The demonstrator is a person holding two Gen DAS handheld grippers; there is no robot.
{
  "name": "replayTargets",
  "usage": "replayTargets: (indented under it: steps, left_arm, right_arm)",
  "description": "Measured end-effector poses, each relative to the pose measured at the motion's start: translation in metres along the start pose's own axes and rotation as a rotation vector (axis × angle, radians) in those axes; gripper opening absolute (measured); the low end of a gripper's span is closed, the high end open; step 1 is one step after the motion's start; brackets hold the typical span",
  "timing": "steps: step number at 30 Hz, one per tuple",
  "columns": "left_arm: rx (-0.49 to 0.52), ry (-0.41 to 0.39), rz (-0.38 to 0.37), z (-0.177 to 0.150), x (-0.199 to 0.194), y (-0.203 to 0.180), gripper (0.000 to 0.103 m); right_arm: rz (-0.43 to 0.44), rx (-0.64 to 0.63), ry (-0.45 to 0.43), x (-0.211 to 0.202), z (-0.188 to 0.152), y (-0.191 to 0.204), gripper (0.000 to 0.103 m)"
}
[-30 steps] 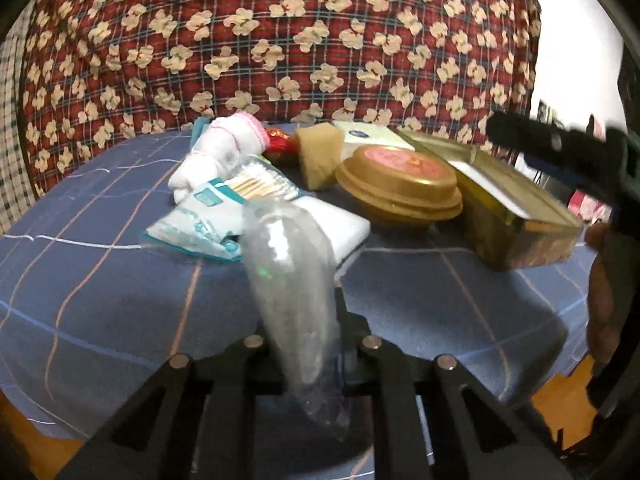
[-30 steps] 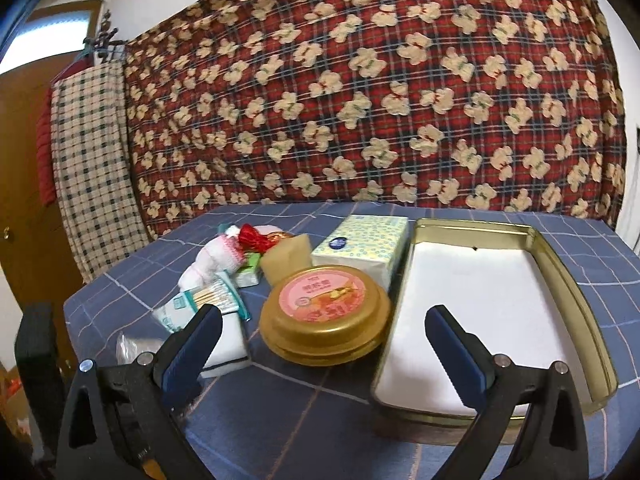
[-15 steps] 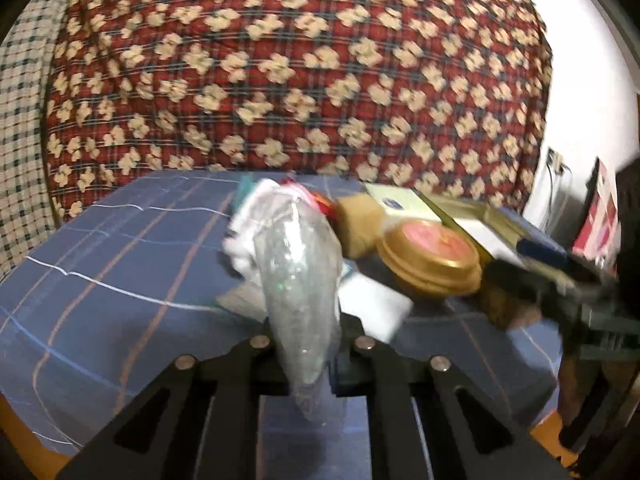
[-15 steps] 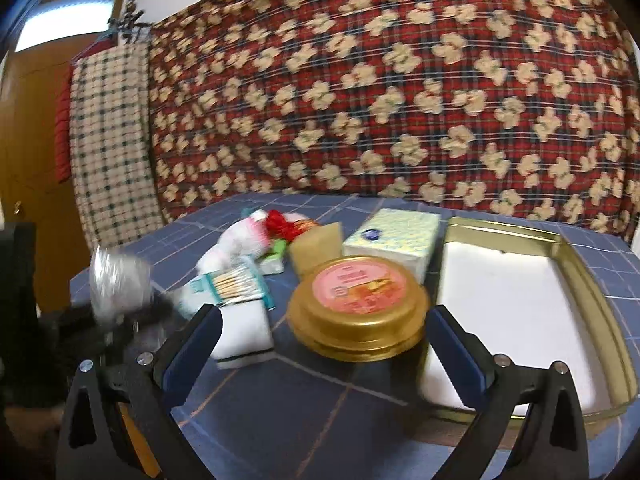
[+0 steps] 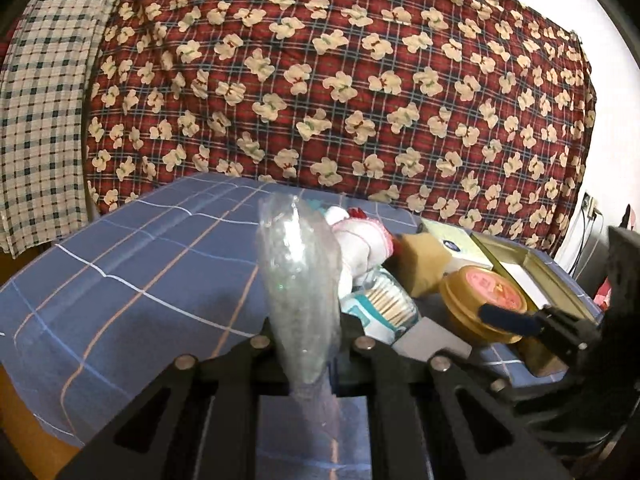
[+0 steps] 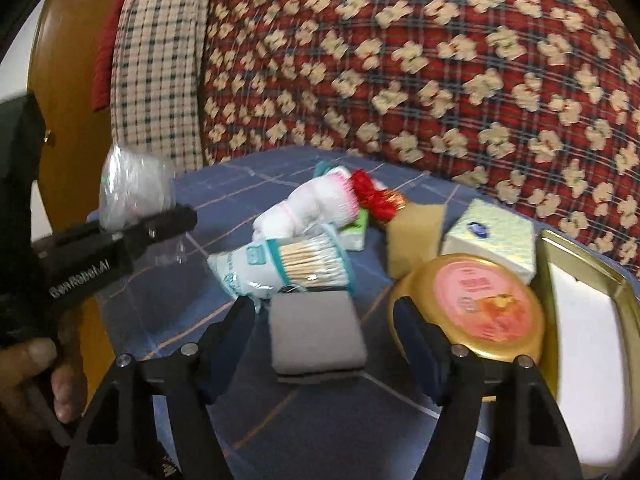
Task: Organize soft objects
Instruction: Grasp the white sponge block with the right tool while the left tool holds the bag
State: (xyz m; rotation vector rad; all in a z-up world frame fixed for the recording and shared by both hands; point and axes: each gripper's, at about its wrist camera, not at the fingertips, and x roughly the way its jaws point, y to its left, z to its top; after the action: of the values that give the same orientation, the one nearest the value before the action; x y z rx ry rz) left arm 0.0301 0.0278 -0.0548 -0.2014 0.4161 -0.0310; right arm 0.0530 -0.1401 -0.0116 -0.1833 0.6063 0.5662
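Here, from near to far:
Left claw (image 5: 306,340): clamped shut on a crumpled clear plastic bag (image 5: 300,276), held up above the counter (image 5: 132,264).
Right claw (image 6: 324,332): jaws just closing, not yet pressing, either side of a grey sponge (image 6: 316,332) lying on the counter.
Sponge handling: likely light and squashy; take it by its flat sides.
Beyond: cotton swab pack (image 6: 296,264), rolled white socks (image 6: 308,204), gold tin (image 6: 472,308).
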Motion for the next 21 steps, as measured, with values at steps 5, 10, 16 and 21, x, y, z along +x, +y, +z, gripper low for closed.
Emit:
replayTargets:
  steps: [5, 10, 16, 21]
  left_arm:
    - [-0.003, 0.016, -0.014, -0.003, 0.004, -0.001, 0.008]
    - [0.000, 0.027, -0.021, -0.005, 0.006, -0.005, 0.008]
    - [0.001, 0.029, -0.021, -0.006, 0.006, -0.007, 0.008]
    - [0.005, 0.026, -0.023, -0.007, 0.006, -0.011, 0.008]
  right_arm:
    - [0.013, -0.029, 0.079, 0.018, 0.000, 0.008, 0.073]
    - [0.023, -0.034, 0.181, 0.034, 0.000, 0.008, 0.069]
    - [0.015, -0.031, 0.226, 0.041, -0.002, 0.006, 0.057]
    - [0.034, -0.009, 0.162, 0.030, -0.002, 0.004, 0.056]
